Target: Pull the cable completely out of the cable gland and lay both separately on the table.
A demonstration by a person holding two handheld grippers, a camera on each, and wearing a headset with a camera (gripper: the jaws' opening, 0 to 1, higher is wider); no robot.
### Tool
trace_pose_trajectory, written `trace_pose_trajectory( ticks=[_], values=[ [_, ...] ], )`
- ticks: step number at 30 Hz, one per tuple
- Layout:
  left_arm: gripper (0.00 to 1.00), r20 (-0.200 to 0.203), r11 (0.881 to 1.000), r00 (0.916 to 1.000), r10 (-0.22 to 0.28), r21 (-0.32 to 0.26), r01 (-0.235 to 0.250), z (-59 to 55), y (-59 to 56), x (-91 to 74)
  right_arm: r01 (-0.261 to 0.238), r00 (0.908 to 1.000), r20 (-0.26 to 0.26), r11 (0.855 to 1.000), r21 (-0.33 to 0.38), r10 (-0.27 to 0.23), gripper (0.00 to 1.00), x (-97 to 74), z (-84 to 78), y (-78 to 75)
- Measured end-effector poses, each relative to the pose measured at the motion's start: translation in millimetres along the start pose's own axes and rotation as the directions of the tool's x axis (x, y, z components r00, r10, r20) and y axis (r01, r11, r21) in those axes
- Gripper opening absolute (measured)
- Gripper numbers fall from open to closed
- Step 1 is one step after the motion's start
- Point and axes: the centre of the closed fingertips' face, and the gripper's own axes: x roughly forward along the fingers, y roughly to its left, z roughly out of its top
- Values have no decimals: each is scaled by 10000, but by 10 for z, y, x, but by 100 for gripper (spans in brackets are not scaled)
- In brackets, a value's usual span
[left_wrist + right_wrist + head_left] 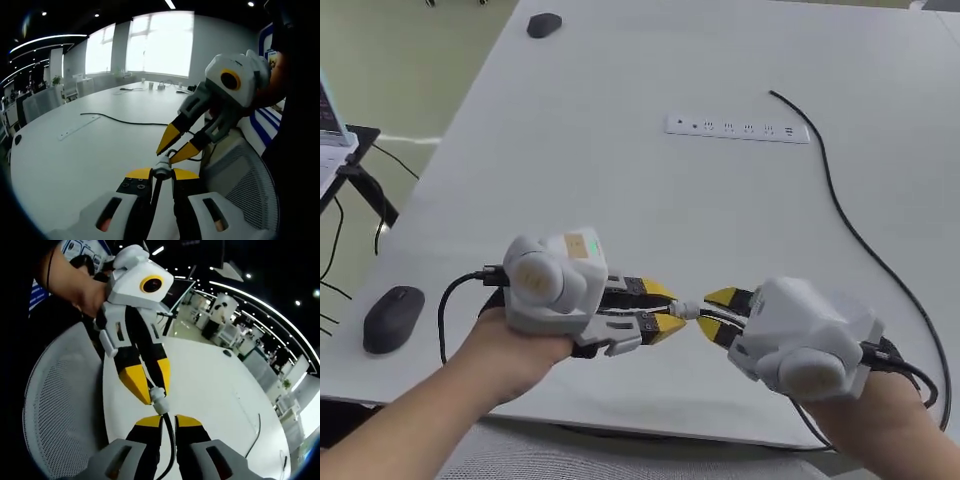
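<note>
Left gripper [675, 310] pinches the small grey-white plastic cable gland [689, 311], held above the white table [620, 170] at its six o'clock edge. Right gripper [712, 313], at three o'clock of it, clamps the thin black cable [170, 440], likely opposing grips for pulling.

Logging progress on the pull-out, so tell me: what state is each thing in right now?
White plastic cable gland: held in the air, cable in it.
Thin dark cable: seated in the gland, not pulled out.
Left gripper: jaws shut on the gland.
Right gripper: jaws shut on the cable.
White power strip: lying flat on the white table, no plugs visible.
</note>
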Motion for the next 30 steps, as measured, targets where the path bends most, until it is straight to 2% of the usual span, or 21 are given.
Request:
trace_pose_trajectory(
  ticks=[7, 18, 21, 22, 25, 29, 30],
  values=[
    [15, -105, 10000, 9999, -38, 25, 39, -26, -21, 7, -136, 9999, -21, 9999, -50, 136, 1, 17, -29, 37],
    [15, -80, 9998, 10000, -55, 203, 56, 14, -38, 22, -23, 10000, 82, 9924, 1228, 13, 0, 10, -97, -1],
    [15, -37, 9998, 10000, -24, 203, 25, 25, -23, 13, 124, 9997, -218, 9764, 2157, -79, 0, -5, -204, -41],
    [15, 14, 9998, 10000, -4, 198, 3, 38, -19, 5, 173, 9997, -200, 9758, 2178, -132, 0, -9, -216, -67],
    [15, 120, 9998, 9999, 25, 195, -27, 70, -14, -7, 288, 9995, -222, 9590, 2820, -235, 0, -37, -283, -111],
    [15, 145, 9997, 9999, 59, 222, -62, 84, -15, -8, 462, 9986, -396, 9436, 3280, -352, 0, -49, -391, -153],
    [15, 150, 9997, 9999, 69, 240, -73, 84, -14, -8, 521, 9983, -441, 9352, 3503, -391, 0, -55, -426, -163]
  ],
)
